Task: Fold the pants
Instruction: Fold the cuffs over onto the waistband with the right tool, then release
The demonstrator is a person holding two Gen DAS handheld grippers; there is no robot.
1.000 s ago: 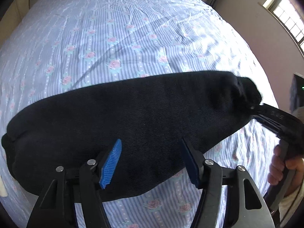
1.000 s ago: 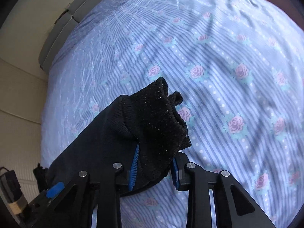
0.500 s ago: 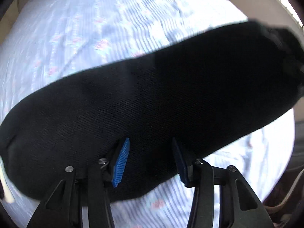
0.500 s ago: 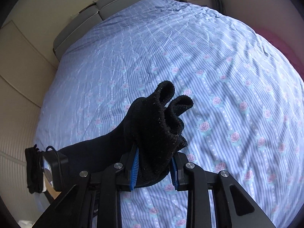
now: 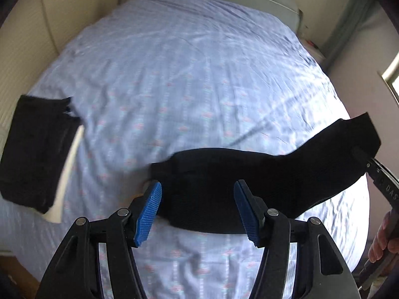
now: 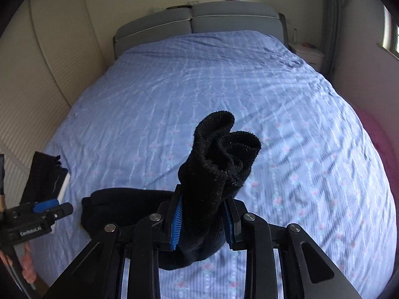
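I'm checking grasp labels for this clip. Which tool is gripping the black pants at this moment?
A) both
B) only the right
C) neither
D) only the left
B: the right tool is clamped on a bunched end of the black pants, while the left tool stands open above them.

Black pants (image 5: 249,189) bunched on bed, one end lifted.

blue floral bed (image 6: 249,79), black pants (image 5: 249,182), folded dark garment (image 5: 37,149)
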